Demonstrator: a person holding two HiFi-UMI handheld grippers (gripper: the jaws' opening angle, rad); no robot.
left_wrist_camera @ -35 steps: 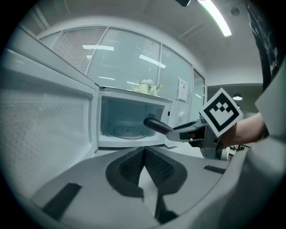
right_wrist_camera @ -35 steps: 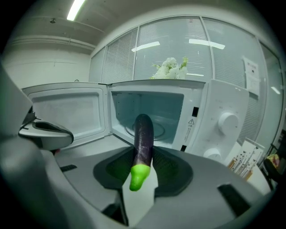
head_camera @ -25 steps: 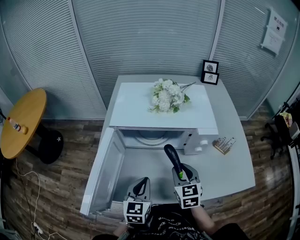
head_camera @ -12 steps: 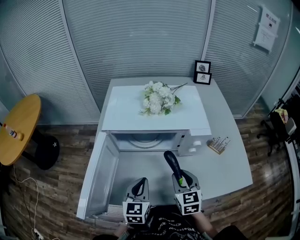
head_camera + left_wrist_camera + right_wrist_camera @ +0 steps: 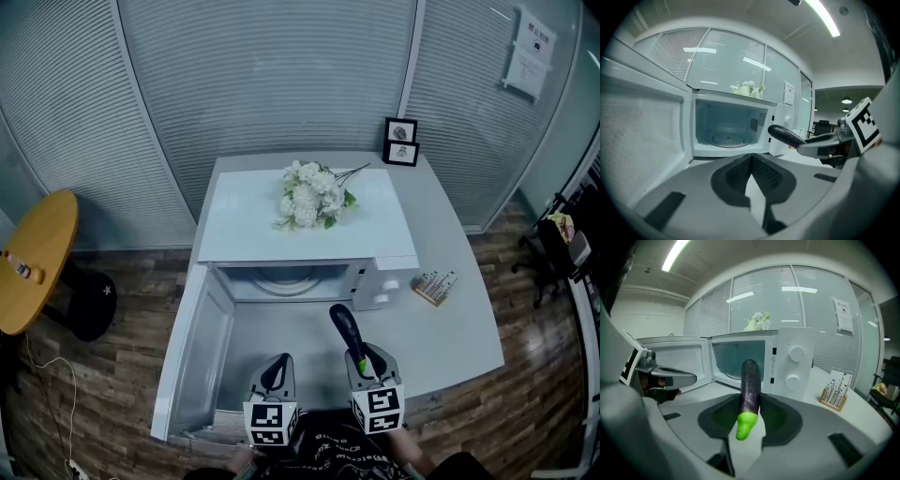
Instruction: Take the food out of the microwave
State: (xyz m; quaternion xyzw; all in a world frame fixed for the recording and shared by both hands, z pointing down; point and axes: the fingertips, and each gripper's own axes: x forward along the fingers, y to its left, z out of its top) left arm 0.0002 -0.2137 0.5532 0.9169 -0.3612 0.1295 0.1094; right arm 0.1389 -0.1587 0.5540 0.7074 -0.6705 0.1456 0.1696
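Note:
A white microwave stands on the grey table with its door swung open to the left. Its cavity holds only the glass turntable. In front of the opening, above the table, my right gripper is shut on a dark purple eggplant. The eggplant's green stem end points back at the camera and its dark tip points toward the microwave. My left gripper hovers beside it near the door, its jaws shut with nothing between them.
White flowers lie on top of the microwave. Two small picture frames stand at the table's back edge, and a wooden card holder sits right of the microwave. A round wooden side table stands on the floor at far left.
My right gripper has drawn the eggplant slightly back from the microwave's opening. The left gripper has stayed put. The head view has shifted a little.

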